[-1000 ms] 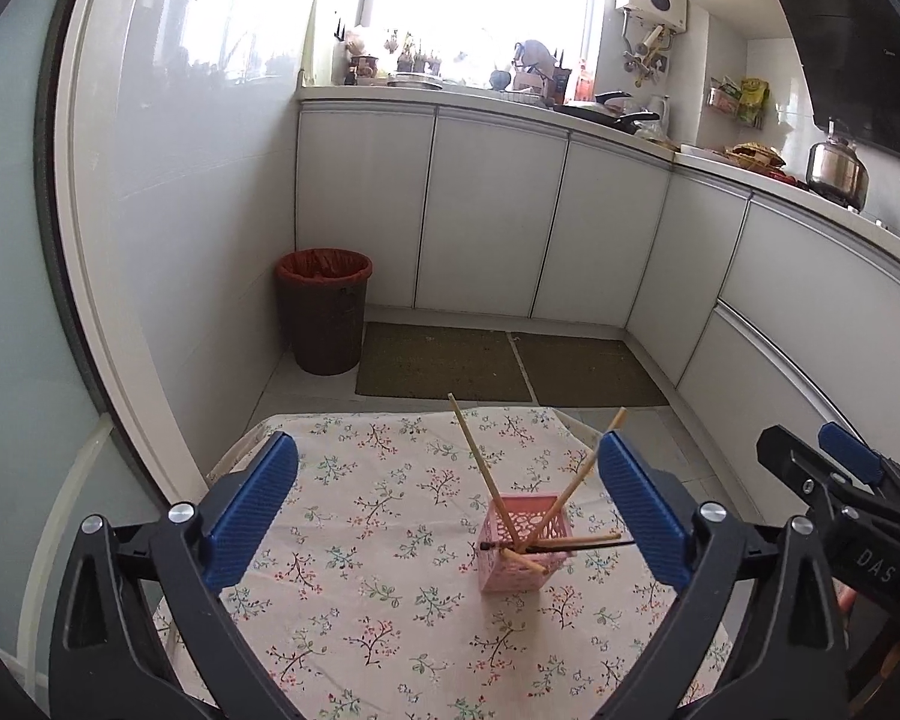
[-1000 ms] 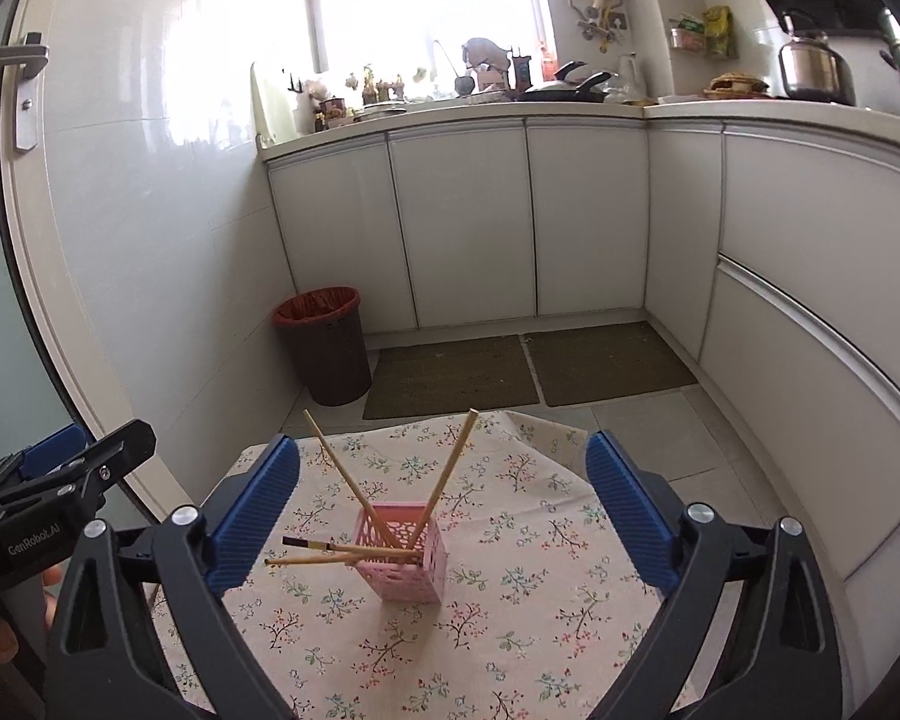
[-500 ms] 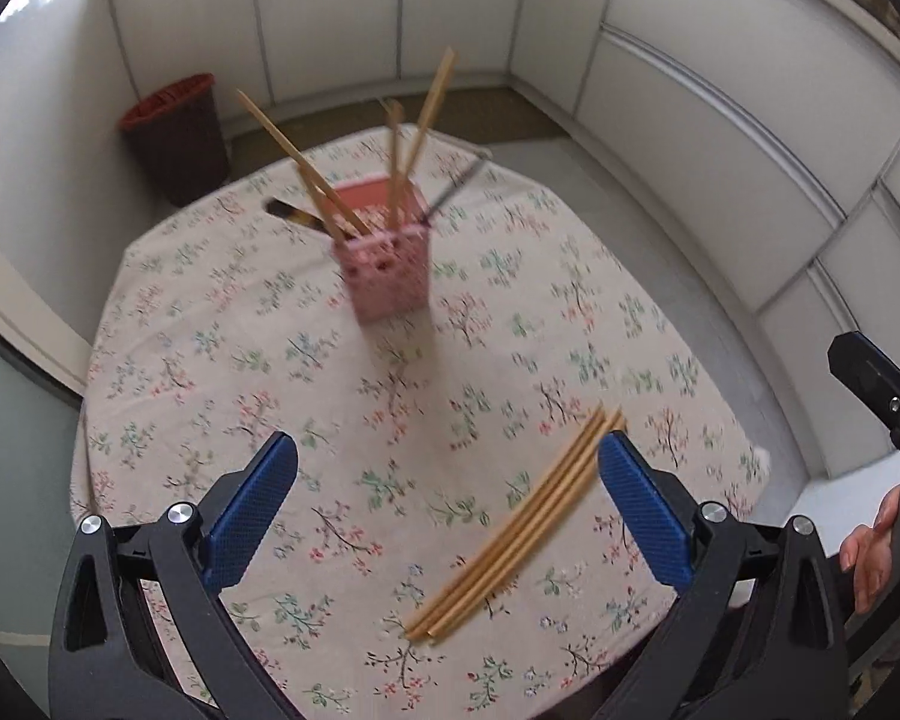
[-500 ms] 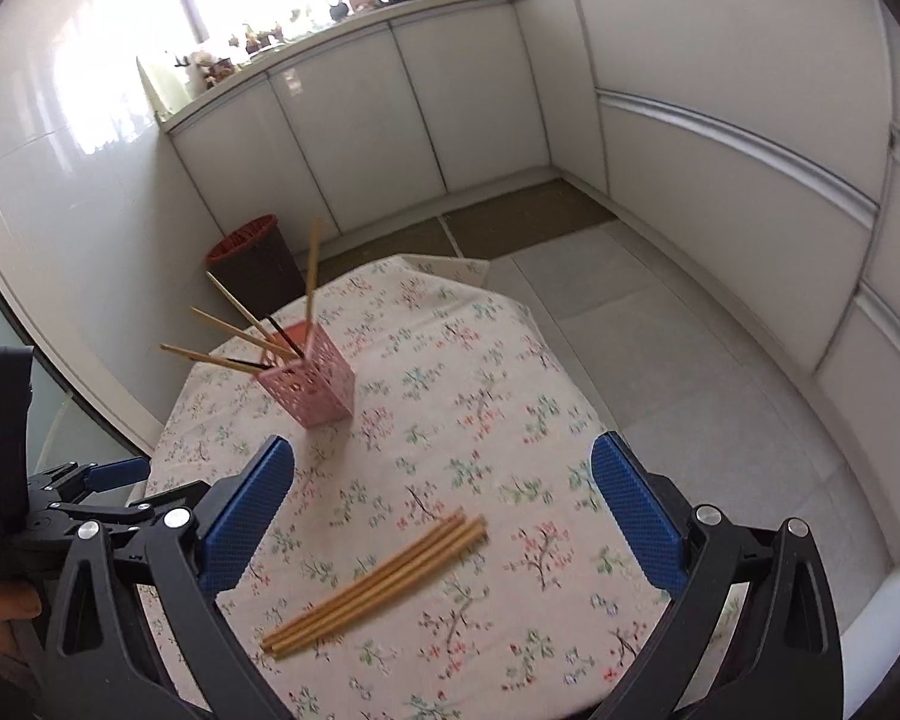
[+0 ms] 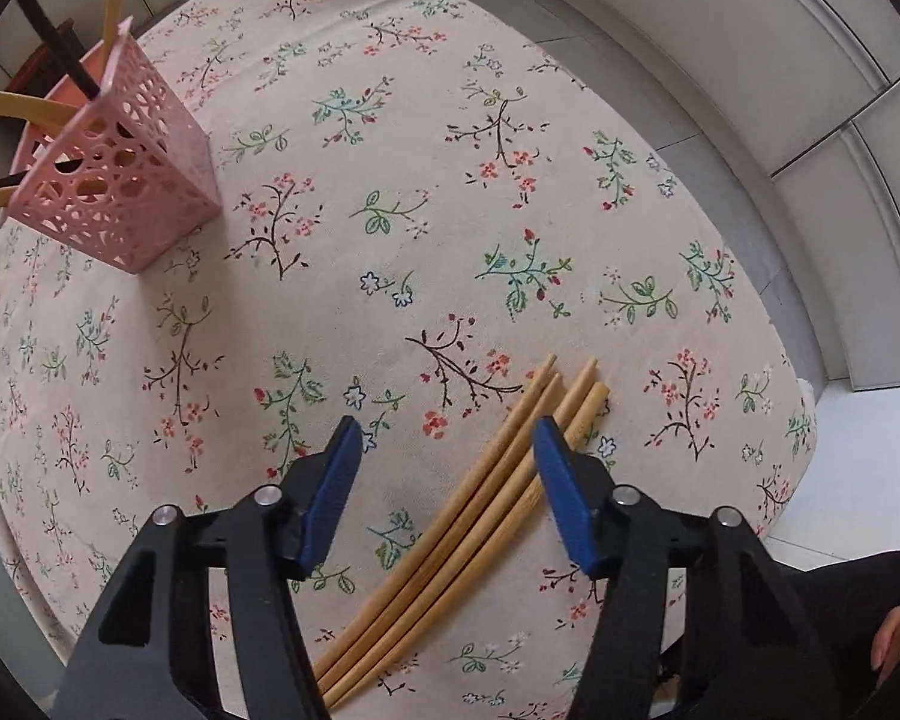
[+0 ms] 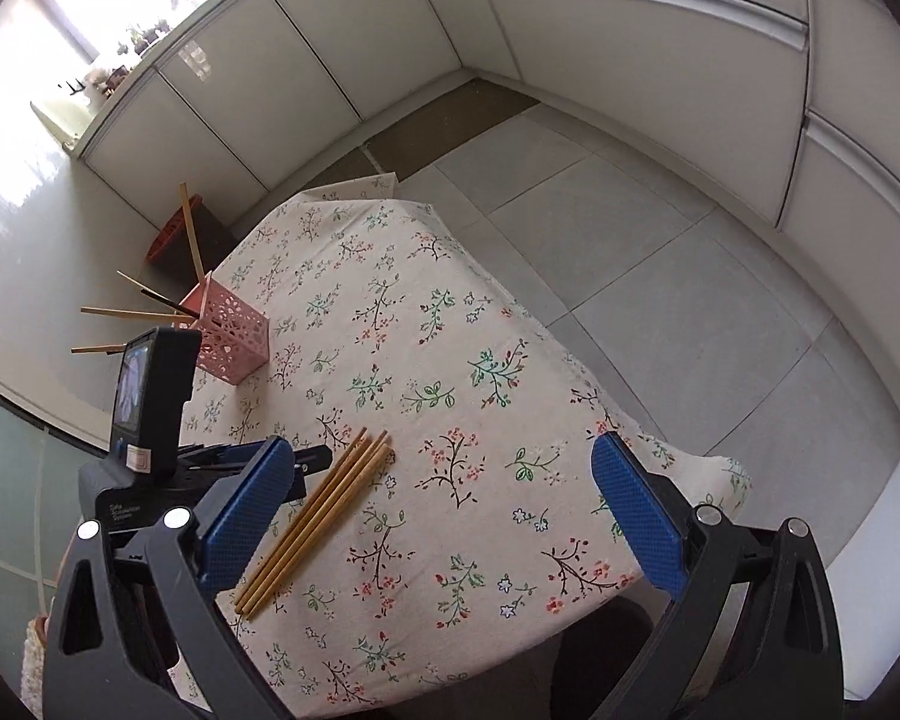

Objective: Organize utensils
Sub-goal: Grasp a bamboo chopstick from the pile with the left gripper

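Several bamboo chopsticks (image 5: 486, 498) lie side by side on the floral tablecloth; they also show in the right wrist view (image 6: 324, 504). My left gripper (image 5: 444, 438) is open and low over them, its blue fingers (image 5: 330, 480) straddling the bundle without touching it. A pink perforated holder (image 5: 114, 180) stands at the far left with several chopsticks leaning in it; it also shows in the right wrist view (image 6: 228, 330). My right gripper (image 6: 444, 498) is wide open and empty, held higher, to the right of the bundle.
The small table (image 6: 450, 324) has its right edge (image 6: 678, 462) close to the chopsticks. The left gripper's body and camera (image 6: 150, 408) sit left of the bundle. A red bin (image 6: 174, 234) stands on the floor beyond the holder. White cabinets (image 6: 630, 30) ring the room.
Both grippers tilted down from facing the kitchen to the table. My left gripper dropped close over the loose chopsticks and its fingers narrowed around them. My right gripper stayed higher and wide open.
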The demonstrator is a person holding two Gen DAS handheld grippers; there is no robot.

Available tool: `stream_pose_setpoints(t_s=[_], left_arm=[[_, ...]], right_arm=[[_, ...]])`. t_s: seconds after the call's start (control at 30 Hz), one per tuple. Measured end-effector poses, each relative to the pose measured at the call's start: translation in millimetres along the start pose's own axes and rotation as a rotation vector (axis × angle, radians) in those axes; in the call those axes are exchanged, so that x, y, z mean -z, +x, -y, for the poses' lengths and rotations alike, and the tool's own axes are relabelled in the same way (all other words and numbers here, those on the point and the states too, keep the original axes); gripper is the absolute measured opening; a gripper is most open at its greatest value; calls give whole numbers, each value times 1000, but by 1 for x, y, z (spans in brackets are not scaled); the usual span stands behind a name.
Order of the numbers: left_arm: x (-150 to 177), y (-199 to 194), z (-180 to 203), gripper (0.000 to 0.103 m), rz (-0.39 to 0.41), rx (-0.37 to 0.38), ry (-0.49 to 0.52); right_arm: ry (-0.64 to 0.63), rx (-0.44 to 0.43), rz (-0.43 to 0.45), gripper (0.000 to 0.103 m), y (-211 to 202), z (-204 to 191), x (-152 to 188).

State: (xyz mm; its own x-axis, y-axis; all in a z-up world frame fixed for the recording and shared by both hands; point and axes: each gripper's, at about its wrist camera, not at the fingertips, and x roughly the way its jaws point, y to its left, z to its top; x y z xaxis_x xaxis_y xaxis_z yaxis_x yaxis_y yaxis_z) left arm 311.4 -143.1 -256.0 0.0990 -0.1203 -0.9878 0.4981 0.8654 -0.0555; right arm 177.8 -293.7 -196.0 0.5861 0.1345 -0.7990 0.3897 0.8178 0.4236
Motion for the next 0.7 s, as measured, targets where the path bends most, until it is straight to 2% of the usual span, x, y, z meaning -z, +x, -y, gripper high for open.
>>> stream_pose_setpoints(t_s=[0.27, 0.47, 0.53, 0.6, 0.7], left_arm=[[-9, 12, -5, 53, -9, 6, -4], [-3, 19, 4, 49, -30, -12, 44], [-1, 23, 10, 32, -29, -92, 85], [1, 24, 14, 30, -15, -113, 110], [4, 24, 9, 10, 2, -116, 90]], right_arm=[[28, -8, -20, 97, 6, 7, -2], [19, 2, -24, 97, 7, 7, -1], [17, 10, -31, 97, 9, 6, 0], [16, 20, -41, 97, 13, 5, 0], [11, 54, -70, 97, 24, -1, 1]])
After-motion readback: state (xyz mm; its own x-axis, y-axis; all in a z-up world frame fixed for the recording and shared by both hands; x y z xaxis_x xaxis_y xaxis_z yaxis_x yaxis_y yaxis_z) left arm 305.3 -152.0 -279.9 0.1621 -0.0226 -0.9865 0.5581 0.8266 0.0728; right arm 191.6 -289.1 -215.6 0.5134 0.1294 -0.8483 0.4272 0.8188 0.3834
